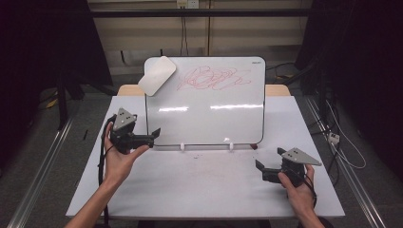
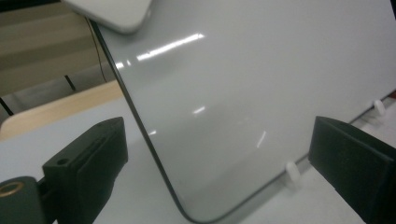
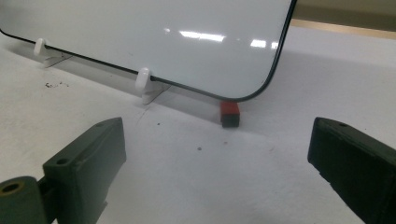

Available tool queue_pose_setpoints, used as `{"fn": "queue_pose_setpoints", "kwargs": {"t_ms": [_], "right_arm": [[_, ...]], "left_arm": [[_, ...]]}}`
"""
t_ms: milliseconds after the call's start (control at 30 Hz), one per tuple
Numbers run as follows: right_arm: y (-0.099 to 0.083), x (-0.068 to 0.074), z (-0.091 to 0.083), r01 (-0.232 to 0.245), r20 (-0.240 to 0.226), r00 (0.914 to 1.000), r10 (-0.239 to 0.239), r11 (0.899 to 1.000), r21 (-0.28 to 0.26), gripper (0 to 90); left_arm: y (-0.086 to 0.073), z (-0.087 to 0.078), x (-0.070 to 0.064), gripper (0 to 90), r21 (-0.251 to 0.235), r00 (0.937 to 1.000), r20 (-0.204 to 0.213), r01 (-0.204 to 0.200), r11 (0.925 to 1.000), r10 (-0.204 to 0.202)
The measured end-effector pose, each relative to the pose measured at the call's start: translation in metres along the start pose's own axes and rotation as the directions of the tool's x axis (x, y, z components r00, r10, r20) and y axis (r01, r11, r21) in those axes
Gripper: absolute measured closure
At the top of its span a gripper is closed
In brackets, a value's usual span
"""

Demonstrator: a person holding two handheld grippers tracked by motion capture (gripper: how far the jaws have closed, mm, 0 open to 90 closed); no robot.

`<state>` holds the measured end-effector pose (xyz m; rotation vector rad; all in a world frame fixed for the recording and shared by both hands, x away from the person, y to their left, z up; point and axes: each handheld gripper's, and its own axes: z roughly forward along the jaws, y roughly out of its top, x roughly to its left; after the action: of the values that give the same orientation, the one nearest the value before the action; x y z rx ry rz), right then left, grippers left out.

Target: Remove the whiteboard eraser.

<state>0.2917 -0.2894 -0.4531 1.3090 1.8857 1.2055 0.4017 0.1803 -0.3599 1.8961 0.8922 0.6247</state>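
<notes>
A whiteboard [image 1: 204, 107] leans on two white clips [image 1: 182, 146] at the middle of the table, with red scribble [image 1: 214, 78] near its top. A white eraser [image 1: 157, 75] sticks to its upper left corner. My left gripper [image 1: 154, 136] is open at the board's lower left edge, and in the left gripper view that edge [image 2: 140, 116] runs between the jaws. My right gripper [image 1: 260, 170] is open and empty, low at the front right. Its view shows the board's lower corner [image 3: 261, 88] and a small red and black block [image 3: 230, 114] on the table under it.
The white table [image 1: 204, 185] has bare room in front of the board. A wooden surface [image 1: 130, 89] lies behind it. Cables [image 1: 342, 142] run on the floor at the right. Metal rails [image 1: 43, 156] flank the table.
</notes>
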Motion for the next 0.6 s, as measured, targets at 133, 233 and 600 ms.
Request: {"fn": "queue_pose_setpoints", "kwargs": {"t_ms": [133,233,600], "right_arm": [[0.000,0.001,0.000,0.005,-0.003,1.0000,-0.005,1.000,-0.001,4.1],[0.000,0.001,0.000,0.012,-0.004,0.9999,-0.012,1.000,-0.002,4.1],[0.000,0.002,-0.001,0.013,-0.007,0.9999,-0.013,1.000,-0.003,4.1]], "left_arm": [[0.014,0.007,0.004,4.6,0.002,0.9999,-0.008,-0.015,0.9999,0.015],[0.023,0.012,0.007,4.8,-0.013,0.9993,-0.019,-0.031,0.9994,0.031],[0.050,0.022,0.015,4.0,-0.046,0.9934,-0.059,-0.101,0.9939,0.098]]}}
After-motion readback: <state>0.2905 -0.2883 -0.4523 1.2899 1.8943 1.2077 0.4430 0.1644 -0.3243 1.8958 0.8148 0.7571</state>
